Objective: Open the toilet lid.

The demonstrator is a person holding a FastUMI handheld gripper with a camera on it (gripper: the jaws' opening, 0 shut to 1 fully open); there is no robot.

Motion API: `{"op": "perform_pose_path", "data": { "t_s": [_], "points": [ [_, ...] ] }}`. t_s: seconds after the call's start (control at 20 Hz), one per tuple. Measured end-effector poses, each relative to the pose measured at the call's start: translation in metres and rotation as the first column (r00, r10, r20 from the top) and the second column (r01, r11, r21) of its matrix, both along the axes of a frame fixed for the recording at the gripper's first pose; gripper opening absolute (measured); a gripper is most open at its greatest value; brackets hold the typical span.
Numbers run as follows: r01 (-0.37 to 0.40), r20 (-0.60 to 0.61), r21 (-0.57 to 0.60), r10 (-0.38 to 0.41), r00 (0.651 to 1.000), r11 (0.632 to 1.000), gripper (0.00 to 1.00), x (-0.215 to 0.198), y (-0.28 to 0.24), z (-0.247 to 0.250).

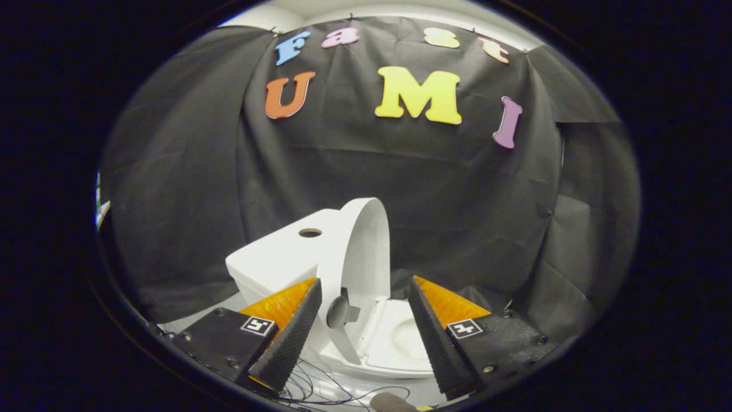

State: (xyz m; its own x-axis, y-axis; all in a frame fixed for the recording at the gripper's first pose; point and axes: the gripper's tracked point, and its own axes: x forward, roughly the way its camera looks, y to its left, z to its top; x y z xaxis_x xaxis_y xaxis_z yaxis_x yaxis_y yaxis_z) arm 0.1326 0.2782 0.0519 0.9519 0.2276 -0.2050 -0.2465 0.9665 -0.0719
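lid (366, 252) upright, seemingly against tank (280, 257)

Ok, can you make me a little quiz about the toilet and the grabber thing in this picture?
1. True or false: the toilet lid stands raised, near the tank.
2. The gripper fingers are: A) pressed on the lid, B) spread apart, holding nothing, C) clamped on the tank.
3. What white part lies between the two fingers, below the lid?

Key: 1 true. 2 B. 3 the toilet seat.
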Motion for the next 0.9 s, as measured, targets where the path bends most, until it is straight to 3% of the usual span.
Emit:
{"op": "perform_pose_path", "data": {
  "t_s": [0.55, 0.9],
  "points": [
    [0.109, 0.212, 0.105, -0.13, 0.969, 0.988, 1.0, -0.066, -0.14, 0.044],
    [0.181, 0.237, 0.143, -0.212, 0.948, 0.973, 1.0, -0.087, -0.208, 0.012]
  ]
}}
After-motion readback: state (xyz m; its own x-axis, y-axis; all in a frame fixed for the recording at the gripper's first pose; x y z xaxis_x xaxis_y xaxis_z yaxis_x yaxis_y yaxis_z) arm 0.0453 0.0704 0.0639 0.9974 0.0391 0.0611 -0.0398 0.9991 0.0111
